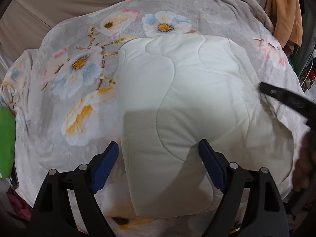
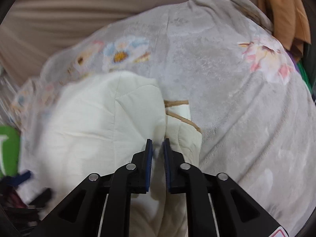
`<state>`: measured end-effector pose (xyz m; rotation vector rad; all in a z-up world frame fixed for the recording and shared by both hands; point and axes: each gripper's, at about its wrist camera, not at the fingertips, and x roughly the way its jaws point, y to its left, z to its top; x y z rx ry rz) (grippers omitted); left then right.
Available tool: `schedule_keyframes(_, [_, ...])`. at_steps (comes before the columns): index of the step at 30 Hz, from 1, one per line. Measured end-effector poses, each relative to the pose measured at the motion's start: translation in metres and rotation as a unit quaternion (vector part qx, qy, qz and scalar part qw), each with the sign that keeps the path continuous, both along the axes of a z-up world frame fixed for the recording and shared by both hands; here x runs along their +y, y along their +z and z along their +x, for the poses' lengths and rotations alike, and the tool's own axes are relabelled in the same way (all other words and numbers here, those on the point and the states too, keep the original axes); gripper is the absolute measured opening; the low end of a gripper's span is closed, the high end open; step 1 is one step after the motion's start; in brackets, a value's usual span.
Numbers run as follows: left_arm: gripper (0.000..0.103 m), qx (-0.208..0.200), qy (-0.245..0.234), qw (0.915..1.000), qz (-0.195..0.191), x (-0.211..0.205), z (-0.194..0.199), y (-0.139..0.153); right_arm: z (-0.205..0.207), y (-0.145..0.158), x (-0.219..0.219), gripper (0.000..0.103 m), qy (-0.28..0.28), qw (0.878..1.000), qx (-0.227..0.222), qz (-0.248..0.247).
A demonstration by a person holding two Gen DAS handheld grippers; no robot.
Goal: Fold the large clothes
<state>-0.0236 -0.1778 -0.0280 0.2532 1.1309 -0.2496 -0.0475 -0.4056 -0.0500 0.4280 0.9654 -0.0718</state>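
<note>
A white quilted cloth (image 1: 189, 90) lies folded on a grey floral blanket (image 1: 79, 71). My left gripper (image 1: 158, 154) is open above the cloth's near end, its blue pads on either side, holding nothing. In the right wrist view the same cloth (image 2: 94, 118) has a tan-trimmed edge (image 2: 177, 116). My right gripper (image 2: 157, 148) is shut on a fold of the white cloth. Part of the right gripper shows as a dark blurred bar in the left wrist view (image 1: 286, 98), at the cloth's right edge.
The floral blanket (image 2: 227, 90) covers a beige bed sheet (image 1: 69, 2). A green object (image 1: 7, 142) sits at the left edge. Orange clothes (image 1: 284, 11) hang at the far right. Dark red fabric (image 1: 19, 207) lies low on the left.
</note>
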Motion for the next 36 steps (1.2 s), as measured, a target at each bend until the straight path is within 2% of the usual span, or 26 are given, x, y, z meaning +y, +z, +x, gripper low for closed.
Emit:
schedule_keyframes(1, [0.081, 0.0, -0.002, 1.0, -0.001, 0.001, 0.0, 0.0, -0.013, 0.009, -0.002, 0.015, -0.005, 1.0, -0.007, 0.008])
schedule_keyframes(2, [0.081, 0.001, -0.002, 1.0, -0.003, 0.001, 0.001, 0.0, -0.029, 0.016, -0.007, 0.022, -0.013, 1.0, -0.01, 0.019])
schedule_keyframes(3, [0.081, 0.002, -0.002, 1.0, -0.006, 0.002, 0.001, 0.0, -0.045, 0.02, -0.011, 0.035, -0.022, 0.999, -0.009, 0.034])
schedule_keyframes(5, [0.081, 0.01, 0.001, 0.9998, -0.019, 0.007, 0.002, -0.001, -0.072, 0.017, -0.015, 0.049, -0.039, 0.997, 0.001, 0.069])
schedule_keyframes(8, [0.082, 0.022, 0.007, 0.9992, -0.032, 0.011, 0.002, -0.005, -0.095, -0.004, -0.017, 0.05, -0.056, 0.991, 0.047, 0.115])
schedule_keyframes(10, [0.083, 0.028, 0.007, 0.999, -0.034, 0.012, 0.003, -0.009, -0.101, -0.015, -0.017, 0.05, -0.069, 0.985, 0.054, 0.149])
schedule_keyframes(12, [0.083, 0.035, 0.01, 0.9987, -0.035, 0.013, 0.004, -0.011, -0.103, -0.014, -0.015, 0.05, -0.078, 0.981, 0.05, 0.168])
schedule_keyframes(17, [0.083, 0.04, 0.016, 0.9982, -0.042, 0.017, 0.006, -0.009, -0.098, 0.001, -0.003, 0.049, -0.048, 0.987, 0.032, 0.147])
schedule_keyframes(19, [0.083, 0.043, 0.011, 0.9982, -0.04, 0.016, 0.006, -0.011, -0.094, -0.005, 0.003, 0.029, -0.033, 0.994, 0.052, 0.09])
schedule_keyframes(20, [0.083, 0.044, 0.009, 0.9981, -0.041, 0.015, 0.005, -0.013, -0.09, -0.016, 0.005, 0.014, -0.021, 0.995, 0.078, 0.052])
schedule_keyframes(21, [0.087, 0.045, 0.007, 0.9981, -0.041, 0.014, 0.004, -0.015, -0.086, -0.036, 0.009, 0.015, -0.012, 0.994, 0.109, 0.024])
schedule_keyframes(23, [0.088, 0.055, 0.001, 0.9976, -0.043, 0.011, 0.003, -0.022, -0.088, -0.065, 0.005, 0.015, -0.024, 0.99, 0.131, 0.038])
schedule_keyframes(24, [0.088, 0.055, 0.001, 0.9976, -0.042, 0.01, 0.001, -0.023, -0.088, -0.067, 0.002, 0.016, -0.026, 0.99, 0.131, 0.041])
schedule_keyframes(27, [0.088, 0.045, 0.002, 0.998, -0.045, 0.011, 0.0, -0.017, -0.086, -0.041, -0.005, 0.018, -0.021, 0.993, 0.109, 0.049])
schedule_keyframes(31, [0.087, 0.051, 0.022, 0.9953, -0.079, 0.02, 0.004, -0.008, -0.076, -0.006, -0.024, 0.027, -0.03, 0.997, 0.054, 0.056])
schedule_keyframes(33, [0.087, 0.043, 0.028, 0.9943, -0.094, 0.02, 0.005, 0.0, -0.063, -0.009, -0.037, 0.035, -0.036, 0.995, 0.046, 0.08])
schedule_keyframes(36, [0.087, 0.031, 0.021, 0.994, -0.102, 0.012, 0.007, 0.009, -0.038, -0.037, -0.045, 0.036, -0.031, 0.99, 0.07, 0.116])
